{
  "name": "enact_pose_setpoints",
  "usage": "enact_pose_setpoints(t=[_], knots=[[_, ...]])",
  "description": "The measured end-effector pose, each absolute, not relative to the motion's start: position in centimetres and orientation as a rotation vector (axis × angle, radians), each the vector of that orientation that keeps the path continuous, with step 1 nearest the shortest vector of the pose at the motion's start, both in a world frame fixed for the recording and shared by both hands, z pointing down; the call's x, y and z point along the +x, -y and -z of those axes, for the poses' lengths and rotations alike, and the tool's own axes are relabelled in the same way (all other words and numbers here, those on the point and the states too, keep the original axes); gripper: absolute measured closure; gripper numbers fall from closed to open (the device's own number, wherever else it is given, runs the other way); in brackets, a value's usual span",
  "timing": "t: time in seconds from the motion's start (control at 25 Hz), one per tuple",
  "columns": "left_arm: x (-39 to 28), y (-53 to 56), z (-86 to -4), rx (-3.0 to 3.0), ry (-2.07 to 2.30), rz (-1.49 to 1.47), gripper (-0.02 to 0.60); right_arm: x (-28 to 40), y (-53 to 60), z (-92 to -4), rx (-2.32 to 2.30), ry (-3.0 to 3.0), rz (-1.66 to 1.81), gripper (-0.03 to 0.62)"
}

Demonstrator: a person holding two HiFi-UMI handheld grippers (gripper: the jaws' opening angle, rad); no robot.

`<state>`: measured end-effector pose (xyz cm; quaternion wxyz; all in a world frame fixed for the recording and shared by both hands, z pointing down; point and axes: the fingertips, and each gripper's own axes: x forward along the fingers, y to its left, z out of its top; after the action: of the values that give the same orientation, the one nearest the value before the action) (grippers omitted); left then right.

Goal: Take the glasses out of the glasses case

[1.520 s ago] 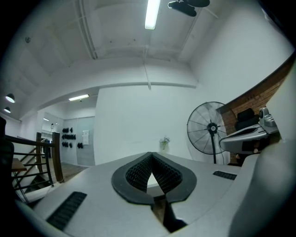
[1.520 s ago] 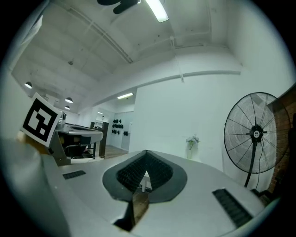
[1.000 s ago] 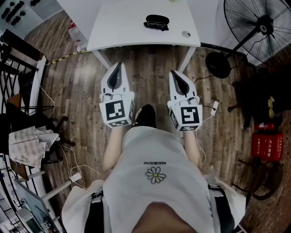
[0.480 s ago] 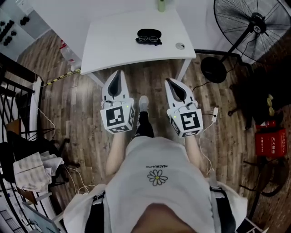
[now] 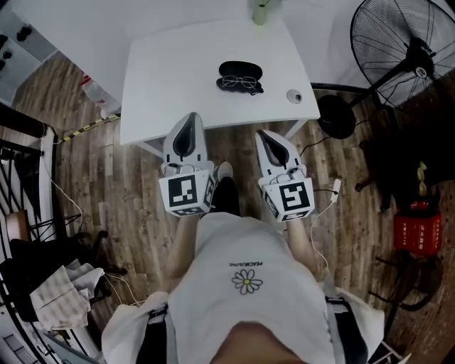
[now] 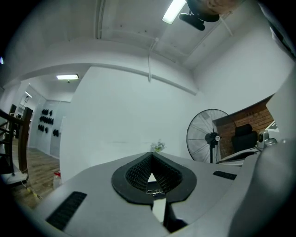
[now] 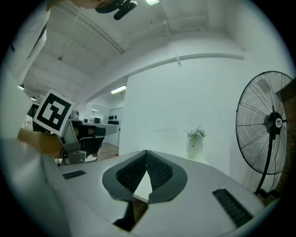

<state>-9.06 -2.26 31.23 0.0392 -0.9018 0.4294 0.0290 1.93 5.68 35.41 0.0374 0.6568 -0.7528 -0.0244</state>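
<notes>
A black glasses case lies on the white table, right of the middle. A thin-framed pair of glasses shows at its near edge; whether they rest in the case or beside it I cannot tell. My left gripper points level at the table's front edge, jaws shut and empty, the glasses far off past them. My right gripper is just short of that edge, shut and empty, below and slightly right of the case. Both jaw pairs, left and right, meet at the tips.
A standing fan and its round base are right of the table. A small round object lies near the table's right front corner, a vase at its far edge. A red box sits at the right, a cloth-draped chair at the lower left.
The person has walked toward the table. Both grippers have moved forward, from over the wooden floor to the table's front edge. Case and glasses look nearer.
</notes>
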Motion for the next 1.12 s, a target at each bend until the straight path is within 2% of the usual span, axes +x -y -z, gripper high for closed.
enact_pose_setpoints(t=[0.32, 0.56, 0.88, 1.12], knots=[[-4.9, 15.9, -30.5, -2.824, -1.228, -0.081, 0.566, 5.9, 8.2, -33.1, 2.086, 2.217, 0.052, 0.585], [-3.2, 23.4, -30.9, -2.865, -1.219, -0.044, 0.566, 8.3, 13.6, -33.0, 2.115, 2.122, 0.026, 0.585], [-2.3, 26.0, -31.5, -2.868, -1.275, 0.002, 0.566, 10.1, 16.6, -33.5, 2.054, 2.120, -0.033, 0.585], [-1.1, 26.4, -30.6, -2.831, -1.336, -0.069, 0.566, 11.3, 18.4, -33.7, 2.007, 2.203, -0.008, 0.585]])
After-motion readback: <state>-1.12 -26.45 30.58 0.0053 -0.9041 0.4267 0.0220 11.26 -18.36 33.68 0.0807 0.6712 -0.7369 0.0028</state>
